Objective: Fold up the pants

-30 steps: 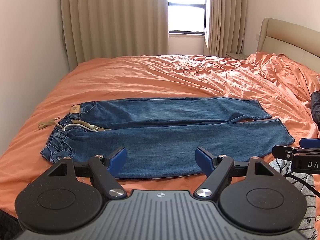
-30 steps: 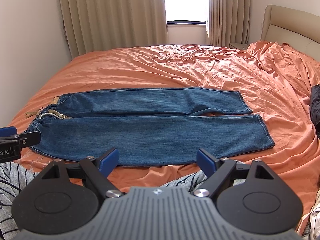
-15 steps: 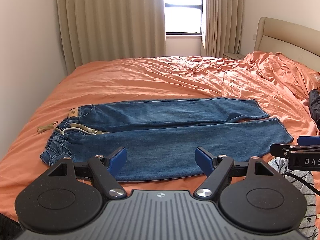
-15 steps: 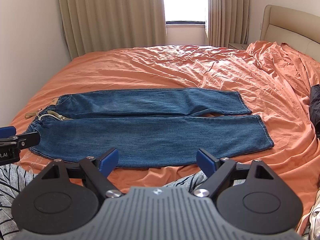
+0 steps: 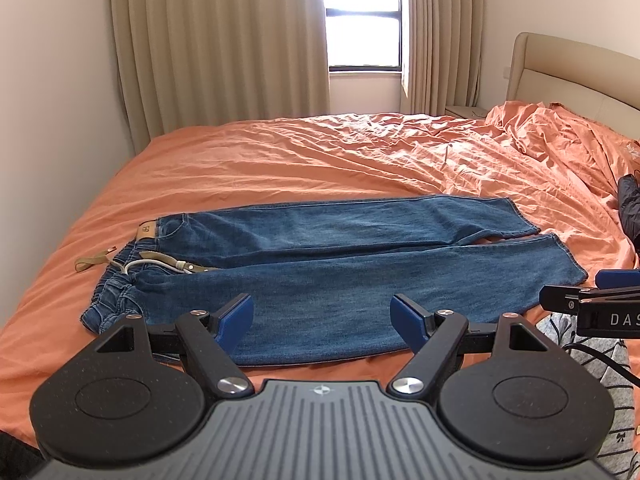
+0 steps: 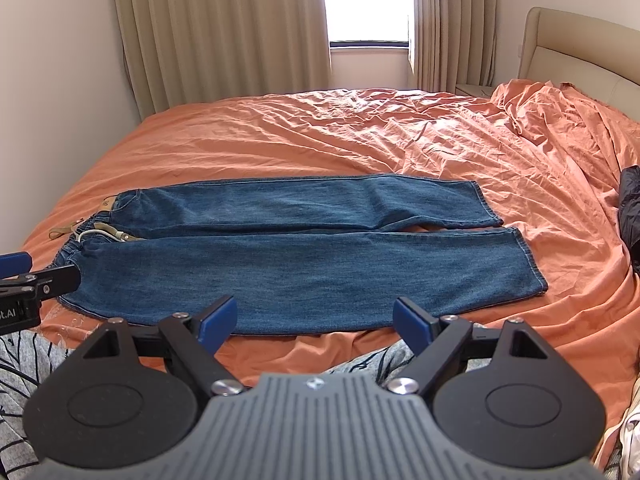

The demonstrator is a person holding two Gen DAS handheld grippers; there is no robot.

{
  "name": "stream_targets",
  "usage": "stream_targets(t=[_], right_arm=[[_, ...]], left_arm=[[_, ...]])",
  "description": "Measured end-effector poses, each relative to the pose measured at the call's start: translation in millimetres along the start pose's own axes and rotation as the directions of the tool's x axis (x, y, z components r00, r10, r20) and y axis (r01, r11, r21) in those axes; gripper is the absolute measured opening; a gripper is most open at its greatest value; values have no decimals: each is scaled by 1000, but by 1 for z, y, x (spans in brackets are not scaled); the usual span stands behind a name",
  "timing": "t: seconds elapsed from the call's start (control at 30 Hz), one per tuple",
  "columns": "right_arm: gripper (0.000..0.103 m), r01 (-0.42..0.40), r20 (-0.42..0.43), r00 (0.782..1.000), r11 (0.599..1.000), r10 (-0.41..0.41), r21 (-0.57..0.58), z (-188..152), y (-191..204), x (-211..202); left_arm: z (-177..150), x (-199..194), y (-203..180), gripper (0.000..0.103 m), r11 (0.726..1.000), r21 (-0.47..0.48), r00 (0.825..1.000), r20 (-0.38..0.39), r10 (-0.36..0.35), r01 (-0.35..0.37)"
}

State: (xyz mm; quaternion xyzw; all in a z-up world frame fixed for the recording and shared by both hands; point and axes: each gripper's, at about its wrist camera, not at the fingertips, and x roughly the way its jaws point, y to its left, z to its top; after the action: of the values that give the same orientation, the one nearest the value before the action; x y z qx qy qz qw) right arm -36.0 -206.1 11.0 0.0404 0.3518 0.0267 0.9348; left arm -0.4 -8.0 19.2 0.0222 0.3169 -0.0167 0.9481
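Lying flat across the near half of the bed (image 5: 280,152), the jeans (image 5: 352,264) are spread full length, waistband (image 5: 120,300) to the left and both leg hems (image 5: 560,264) to the right. The legs sit side by side, touching along most of their inner seams, which looks like a layout meant for folding one leg over the other. A tan belt (image 5: 96,259) trails out of the waist onto the orange sheet (image 6: 360,136), and a pale cord loops beside it.

Both tools are poised above the near edge of the denim, not touching it. The left gripper (image 5: 322,322) has its blue pads spread wide and holds nothing; it faces the waist half. The right gripper (image 6: 314,322) is likewise released and empty, facing the hem half. That split suggests each is lined up to take its own end of the near leg.

Around them, a grey patterned cloth (image 6: 24,352) lies bunched at the bed's near edge, just under the tools, and a dark garment (image 6: 630,208) sits at the far right. Beige curtains (image 5: 220,40), a window (image 5: 362,12) and a padded headboard (image 5: 568,68) stand well clear. To my eye the loose belt could snag in the fold, and the rumpled sheet may drag with the cloth.
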Motion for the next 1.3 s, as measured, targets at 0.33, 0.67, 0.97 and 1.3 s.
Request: stream_targets(t=[0.33, 0.67, 0.97, 1.3], right_arm=[[81, -4, -1, 1000, 1000, 4, 0, 1, 0, -1], [82, -8, -2, 1000, 1000, 8, -7, 2, 2, 2], [81, -40, 33, 999, 998, 42, -57, 9, -15, 22], [81, -54, 0, 998, 978, 55, -201, 33, -72, 98]], left_arm=[[-2, 0, -1, 91, 1000, 4, 1000, 2, 4, -4], [-3, 4, 1, 91, 1000, 15, 1000, 7, 1, -1], [-4, 23, 16, 73, 987, 158, 998, 48, -39, 31], [-4, 83, 87, 37, 946, 322, 999, -37, -32, 42]])
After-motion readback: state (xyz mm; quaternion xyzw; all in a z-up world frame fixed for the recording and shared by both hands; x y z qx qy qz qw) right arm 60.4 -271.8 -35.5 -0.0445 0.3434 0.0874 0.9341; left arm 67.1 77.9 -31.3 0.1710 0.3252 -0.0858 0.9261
